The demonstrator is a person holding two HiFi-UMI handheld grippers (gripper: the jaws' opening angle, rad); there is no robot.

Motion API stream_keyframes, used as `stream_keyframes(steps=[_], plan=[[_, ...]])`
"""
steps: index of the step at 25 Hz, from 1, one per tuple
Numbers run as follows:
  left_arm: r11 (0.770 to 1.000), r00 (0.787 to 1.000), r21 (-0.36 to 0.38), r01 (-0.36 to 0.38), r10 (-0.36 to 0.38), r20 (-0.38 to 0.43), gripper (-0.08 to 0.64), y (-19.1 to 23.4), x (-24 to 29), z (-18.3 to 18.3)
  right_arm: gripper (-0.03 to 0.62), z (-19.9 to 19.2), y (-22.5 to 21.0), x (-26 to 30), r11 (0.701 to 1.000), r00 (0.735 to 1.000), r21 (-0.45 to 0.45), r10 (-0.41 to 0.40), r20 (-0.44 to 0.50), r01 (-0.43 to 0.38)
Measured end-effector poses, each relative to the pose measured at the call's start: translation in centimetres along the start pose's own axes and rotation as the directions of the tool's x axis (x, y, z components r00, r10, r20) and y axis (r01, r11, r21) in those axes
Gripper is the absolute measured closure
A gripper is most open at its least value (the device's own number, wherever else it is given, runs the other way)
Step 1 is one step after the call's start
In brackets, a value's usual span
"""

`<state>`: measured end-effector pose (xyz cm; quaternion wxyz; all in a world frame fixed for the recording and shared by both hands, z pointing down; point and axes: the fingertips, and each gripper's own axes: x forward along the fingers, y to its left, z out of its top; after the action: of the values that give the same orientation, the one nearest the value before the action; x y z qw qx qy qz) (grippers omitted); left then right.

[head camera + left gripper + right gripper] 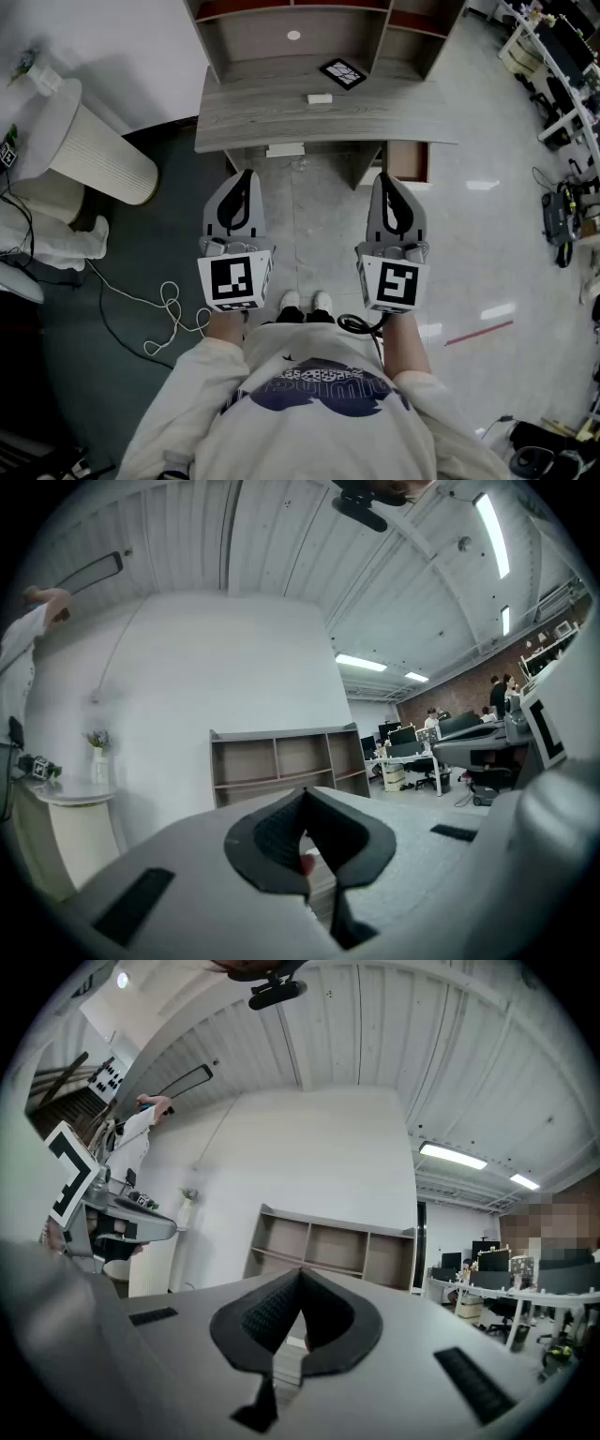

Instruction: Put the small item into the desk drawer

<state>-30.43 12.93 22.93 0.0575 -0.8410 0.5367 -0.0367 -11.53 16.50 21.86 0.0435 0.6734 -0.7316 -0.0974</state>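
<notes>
Table (253,117): grey wood-grain top, matte, straight near edge. One open hutch (281,37) at its far side, same grey board with brownish back panels, three bays across.

Small item (320,98): one flat white rectangular block, lying on the table top about mid-width, just near of the hutch. One black square marker tile (343,72) sits just far-right of it, not touching.

Drawer (408,161): brown-sided box unit under the table's right part; can't tell if it's pulled out. One flat white strip (285,149) at the table's near edge, left of centre.

Left gripper (246,173) and right gripper (384,176): two in all. Each has a smooth grey plastic shell, black ribbed pads and one black-and-white marker cube at the back. Both held level, side by side, pointing at the table. Both pairs of pads are pressed together with nothing between them, as each gripper view shows. Tips sit near of the table edge. The small item is far of both grippers, between their lines, well apart, untouched.

Left of the table: one white ribbed column (94,150), rounded, on dark floor. One thin white cable (169,309) looped there. Floor on the right is pale and glossy.
</notes>
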Motion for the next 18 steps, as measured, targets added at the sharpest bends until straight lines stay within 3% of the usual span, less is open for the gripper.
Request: stream_keyframes(steps=[15, 18], plan=[[1.0, 1.0, 0.001, -0.009, 0.009, -0.007, 0.552, -0.4, -0.5, -0.1, 0.595, -0.7, -0.3, -0.9, 0.999, 0.999, -0.036, 0.003, -0.032, -0.005], [1.0, 1.0, -0.002, -0.012, 0.012, -0.013, 0.552, -0.5, -0.4, -0.3, 0.595, -1.0, -0.8, -1.0, 1.0, 0.999, -0.005, 0.003, -0.035, -0.003]])
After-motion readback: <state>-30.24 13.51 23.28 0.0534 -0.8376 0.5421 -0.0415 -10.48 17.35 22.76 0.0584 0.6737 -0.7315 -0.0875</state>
